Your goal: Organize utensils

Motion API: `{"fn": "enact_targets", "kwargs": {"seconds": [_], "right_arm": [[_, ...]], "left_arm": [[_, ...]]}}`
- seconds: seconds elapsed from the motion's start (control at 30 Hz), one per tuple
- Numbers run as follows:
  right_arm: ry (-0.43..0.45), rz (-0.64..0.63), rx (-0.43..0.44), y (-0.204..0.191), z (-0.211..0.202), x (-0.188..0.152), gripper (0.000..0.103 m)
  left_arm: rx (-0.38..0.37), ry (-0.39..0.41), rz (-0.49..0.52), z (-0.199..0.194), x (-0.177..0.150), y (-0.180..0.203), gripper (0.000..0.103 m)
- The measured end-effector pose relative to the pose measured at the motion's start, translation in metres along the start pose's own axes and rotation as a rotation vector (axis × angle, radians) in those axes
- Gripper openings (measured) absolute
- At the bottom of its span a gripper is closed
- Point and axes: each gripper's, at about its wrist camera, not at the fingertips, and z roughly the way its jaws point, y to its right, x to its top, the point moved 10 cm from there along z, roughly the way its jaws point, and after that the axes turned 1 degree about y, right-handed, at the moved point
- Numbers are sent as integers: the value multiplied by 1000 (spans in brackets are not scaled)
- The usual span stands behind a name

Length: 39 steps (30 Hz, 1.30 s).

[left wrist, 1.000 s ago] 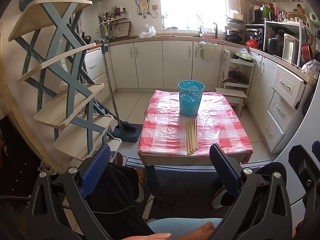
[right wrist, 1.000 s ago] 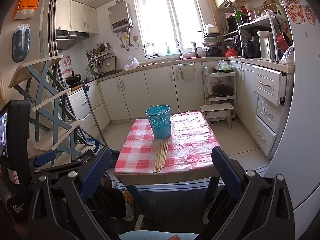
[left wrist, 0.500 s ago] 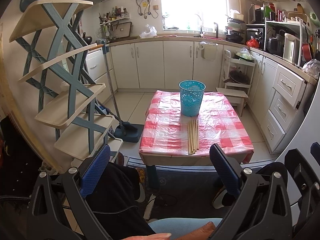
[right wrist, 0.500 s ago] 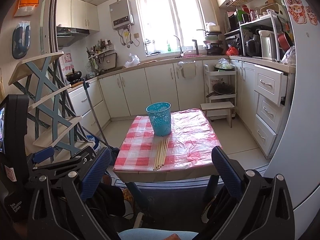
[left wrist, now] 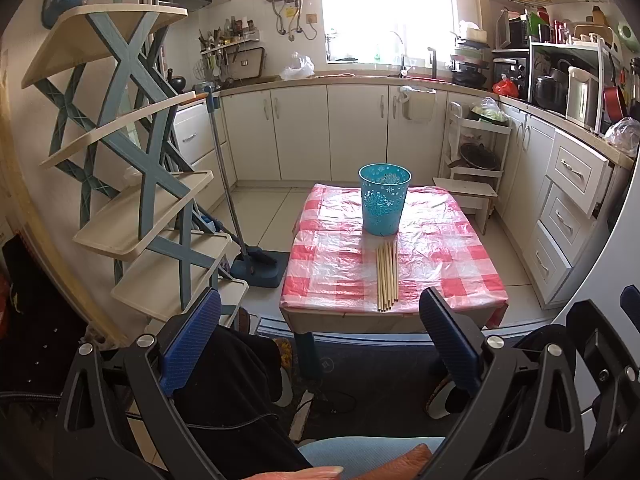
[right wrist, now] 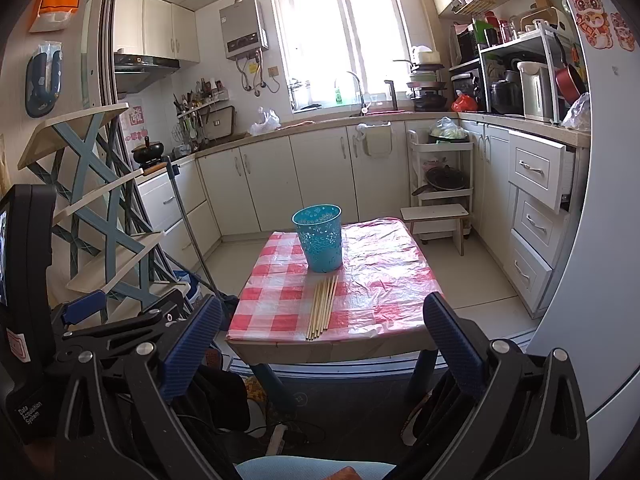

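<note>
A bundle of wooden chopsticks [left wrist: 386,276] lies on a small table with a red-and-white checked cover [left wrist: 332,264]. It also shows in the right wrist view [right wrist: 322,306]. A teal perforated cup [left wrist: 384,199] stands upright just behind the chopsticks, also in the right wrist view [right wrist: 318,237]. My left gripper [left wrist: 320,338] is open and empty, held well short of the table's near edge. My right gripper [right wrist: 322,344] is open and empty, also short of the table [right wrist: 384,280]. The left gripper shows at the left of the right wrist view [right wrist: 120,316].
A blue-and-cream folding shelf rack [left wrist: 132,184] stands left of the table, with a broom and dustpan [left wrist: 256,264] beside it. White cabinets and drawers [left wrist: 568,208] line the back and right. A low stool [left wrist: 468,196] stands behind the table.
Both views have shifted slightly. The table sits a little higher in the right wrist view. Both grippers stay open and empty.
</note>
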Motion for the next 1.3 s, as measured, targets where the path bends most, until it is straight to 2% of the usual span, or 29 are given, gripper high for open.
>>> {"fn": "enact_targets", "kwargs": {"seconds": [0.43, 0.5, 1.0, 1.03, 1.1, 1.13, 1.23, 1.3], "right_arm": [[-1, 51, 29, 1, -1, 3, 97], [5, 12, 7, 4, -1, 3, 97], [-14, 44, 26, 4, -1, 1, 97], [28, 70, 43, 7, -2, 6, 97], [46, 108, 62, 10, -2, 10, 97], [47, 103, 60, 10, -1, 11, 97], [29, -26, -1, 11, 10, 9, 97], [7, -47, -16, 14, 23, 8, 97]], "left_arm": [[2, 2, 2, -1, 0, 1, 95], [2, 3, 2, -1, -1, 2, 95], [6, 4, 3, -2, -2, 5, 95], [7, 4, 2, -2, -2, 4, 95], [6, 3, 0, -1, 0, 4, 95], [6, 0, 0, 1, 1, 3, 95], [12, -11, 0, 12, 4, 3, 95], [17, -23, 0, 25, 7, 2, 95]]}}
